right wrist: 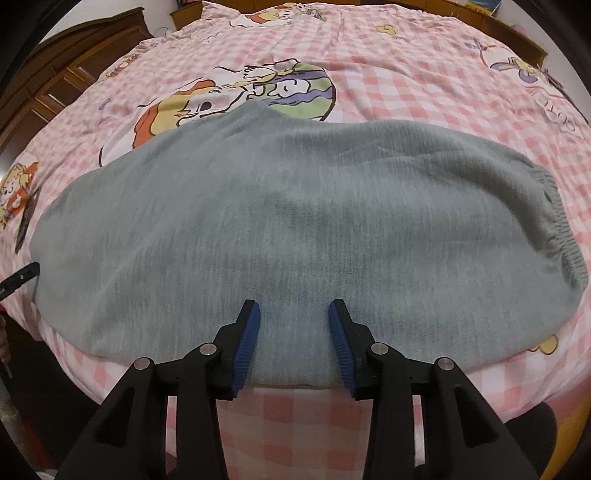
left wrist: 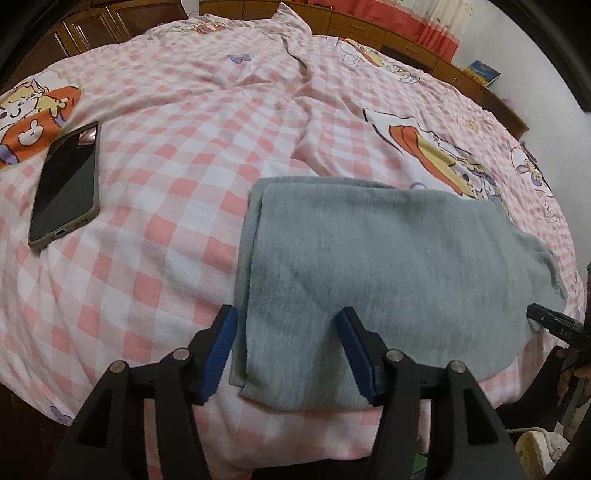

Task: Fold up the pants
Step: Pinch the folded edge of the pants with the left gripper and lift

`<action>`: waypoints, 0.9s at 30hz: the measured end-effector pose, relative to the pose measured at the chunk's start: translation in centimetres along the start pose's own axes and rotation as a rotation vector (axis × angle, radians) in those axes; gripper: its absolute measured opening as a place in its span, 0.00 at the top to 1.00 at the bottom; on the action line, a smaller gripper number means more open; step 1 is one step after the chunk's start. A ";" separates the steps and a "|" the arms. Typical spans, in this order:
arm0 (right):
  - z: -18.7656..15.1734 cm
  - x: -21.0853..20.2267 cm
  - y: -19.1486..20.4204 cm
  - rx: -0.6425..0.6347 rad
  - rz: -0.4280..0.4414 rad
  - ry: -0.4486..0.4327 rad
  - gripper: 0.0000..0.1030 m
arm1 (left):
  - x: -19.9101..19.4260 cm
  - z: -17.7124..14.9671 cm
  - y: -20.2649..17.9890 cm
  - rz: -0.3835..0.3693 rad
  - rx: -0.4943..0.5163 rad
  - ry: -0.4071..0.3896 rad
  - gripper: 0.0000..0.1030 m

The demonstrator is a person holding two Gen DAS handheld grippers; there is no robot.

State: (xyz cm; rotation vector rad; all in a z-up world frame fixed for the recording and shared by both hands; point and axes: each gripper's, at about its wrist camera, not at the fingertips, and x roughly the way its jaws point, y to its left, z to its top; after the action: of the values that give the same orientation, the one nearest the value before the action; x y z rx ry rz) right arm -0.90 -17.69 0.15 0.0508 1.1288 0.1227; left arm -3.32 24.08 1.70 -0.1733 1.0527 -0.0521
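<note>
Grey-green pants (left wrist: 388, 266) lie folded flat on the bed near its front edge; they also fill the right wrist view (right wrist: 295, 221), with the ribbed waistband (right wrist: 557, 221) at the right end. My left gripper (left wrist: 288, 317) is open, its blue pads straddling the left front corner of the pants just above the cloth. My right gripper (right wrist: 294, 308) is open over the front edge of the pants near their middle. Neither holds anything. The tip of the other gripper shows at the right edge of the left wrist view (left wrist: 554, 325).
A pink checked bedsheet (left wrist: 166, 184) with cartoon prints covers the bed. A dark phone (left wrist: 66, 184) lies on it left of the pants. Wooden cabinets (left wrist: 369, 26) run behind the bed. The bed's front edge is right below both grippers.
</note>
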 end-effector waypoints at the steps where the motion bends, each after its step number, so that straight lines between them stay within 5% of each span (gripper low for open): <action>1: 0.0 0.1 0.0 0.000 0.003 0.000 0.61 | 0.0 0.0 0.0 0.001 0.002 -0.003 0.42; 12: -0.1 0.3 -0.5 0.015 0.047 -0.015 0.58 | 1.2 1.0 0.8 -0.009 -0.032 -0.023 0.42; 15: -0.1 0.3 -0.5 0.009 0.048 -0.018 0.58 | 1.1 0.8 0.3 -0.003 0.004 -0.035 0.51; 20: 0.0 0.4 -0.2 -0.011 0.039 -0.032 0.56 | 1.0 0.6 -0.5 -0.030 0.023 -0.033 0.87; 27: 0.0 0.5 -0.1 -0.018 0.039 -0.038 0.56 | -1.1 0.8 -1.0 -0.046 0.031 -0.064 0.93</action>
State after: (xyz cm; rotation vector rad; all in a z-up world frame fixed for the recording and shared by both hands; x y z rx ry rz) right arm -0.71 -17.69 -0.30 0.0592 1.0887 0.1664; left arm -3.09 23.36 3.16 -0.1700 0.9836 -0.1037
